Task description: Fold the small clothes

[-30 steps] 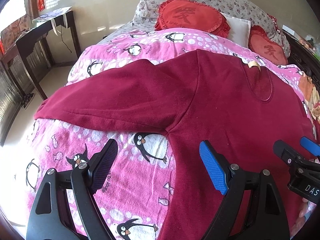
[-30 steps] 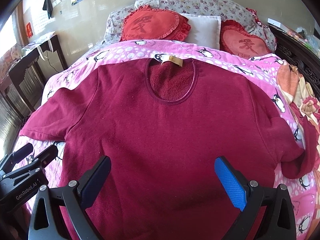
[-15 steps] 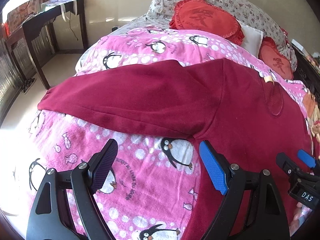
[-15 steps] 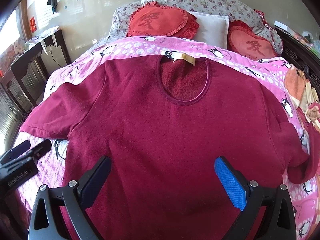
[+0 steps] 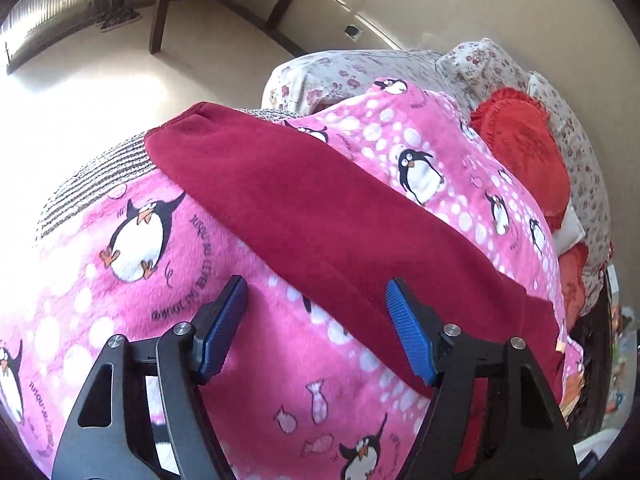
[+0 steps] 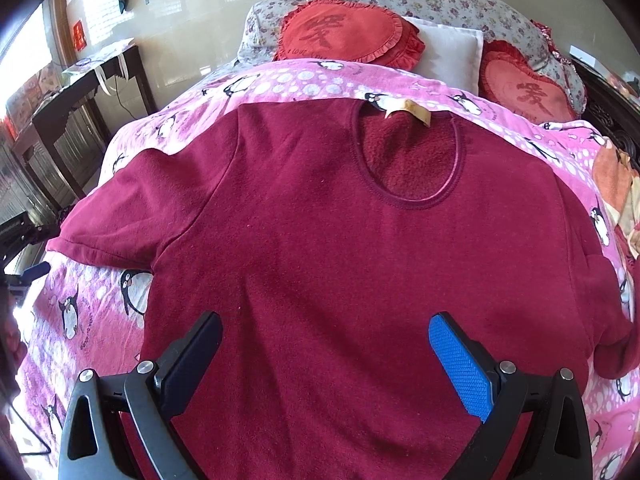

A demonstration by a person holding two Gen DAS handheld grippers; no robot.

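Observation:
A dark red long-sleeved top (image 6: 340, 240) lies spread flat, front up, on a pink penguin blanket (image 6: 92, 304), its neck hole with a tan label (image 6: 408, 110) toward the pillows. My right gripper (image 6: 324, 340) is open and empty over the lower body of the top. My left gripper (image 5: 316, 312) is open and empty, low over the blanket beside the top's left sleeve (image 5: 320, 216), with the sleeve's lower edge between its fingers' line. The sleeve cuff (image 5: 180, 132) lies near the bed's edge. The left gripper also shows at the left edge of the right wrist view (image 6: 24, 256).
Red heart cushions (image 6: 344, 36) and a white pillow (image 6: 452, 52) lie at the bed's head. A dark wooden desk (image 6: 72, 96) stands left of the bed. An orange cloth (image 6: 616, 176) lies at the right edge. The floor (image 5: 80, 92) lies beyond the sleeve cuff.
My left gripper has swung left and down toward the left sleeve, now close to the blanket. My right gripper has shifted slightly; the top has not moved.

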